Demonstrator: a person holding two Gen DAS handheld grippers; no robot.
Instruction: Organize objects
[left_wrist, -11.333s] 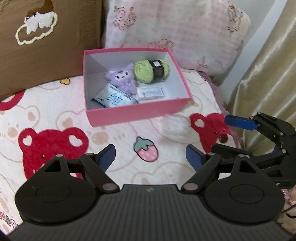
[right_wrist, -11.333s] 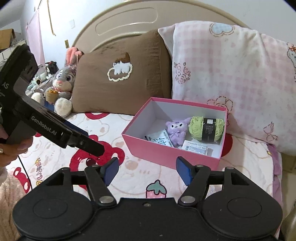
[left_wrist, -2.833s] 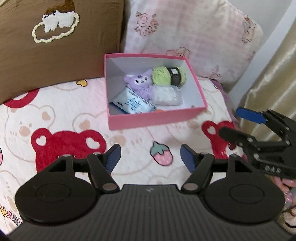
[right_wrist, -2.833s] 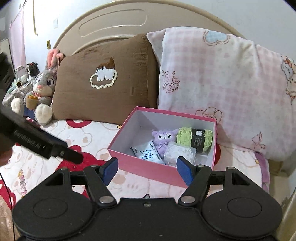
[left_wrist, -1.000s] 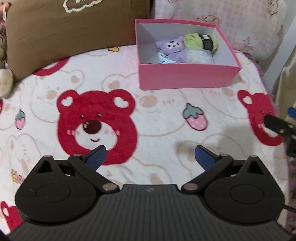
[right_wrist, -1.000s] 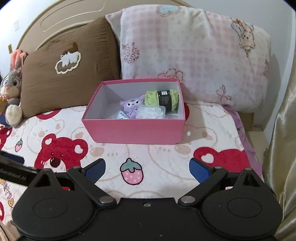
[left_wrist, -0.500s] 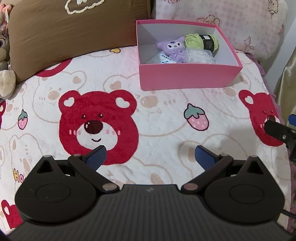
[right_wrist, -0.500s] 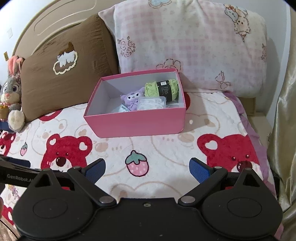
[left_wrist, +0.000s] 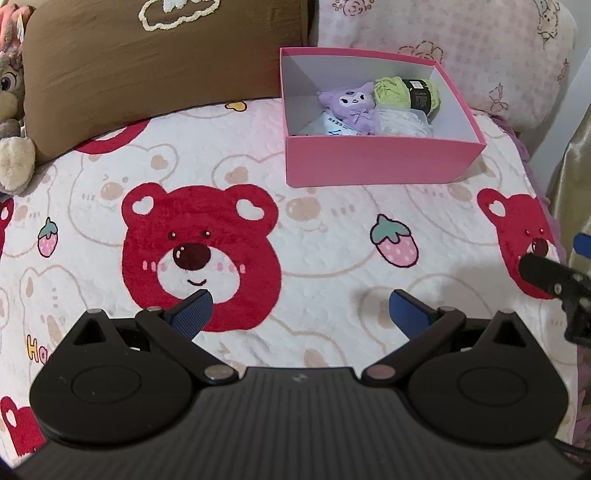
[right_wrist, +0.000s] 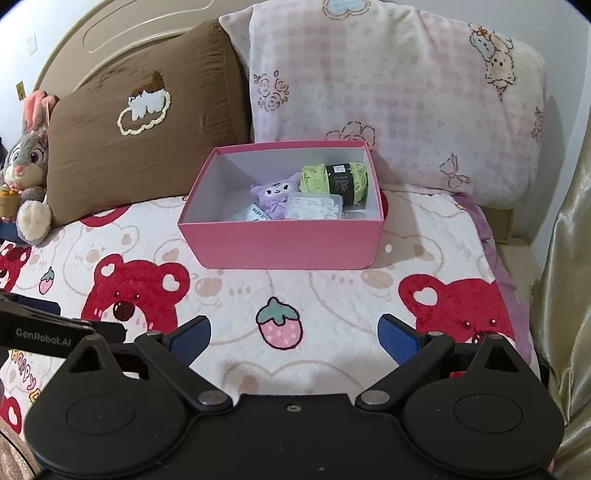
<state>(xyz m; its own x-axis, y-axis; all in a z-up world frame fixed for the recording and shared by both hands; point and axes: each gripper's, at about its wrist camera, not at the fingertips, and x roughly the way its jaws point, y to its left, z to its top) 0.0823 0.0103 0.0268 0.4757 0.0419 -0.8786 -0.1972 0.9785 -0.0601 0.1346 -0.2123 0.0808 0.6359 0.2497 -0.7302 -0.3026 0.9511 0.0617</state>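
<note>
Beside the wide-spread right gripper (right_wrist: 293, 334), the equally wide left gripper (right_wrist: 55, 332) reads "GenRobot.AI".

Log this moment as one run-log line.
left gripper: open, empty | right gripper: open, empty | pink box: on bed, holds purple plush, green yarn, clear case

Open blanket (left_wrist: 325, 236) is seen between the grippers and the pink box (right_wrist: 280, 243), nothing lying across it. The box's left half is bare inside; its right half is filled. Behind, passage is blocked by the brown pillow (right_wrist: 147, 147) and pink pillow (right_wrist: 399, 92); curtain (right_wrist: 569, 258) crowds the right.
</note>
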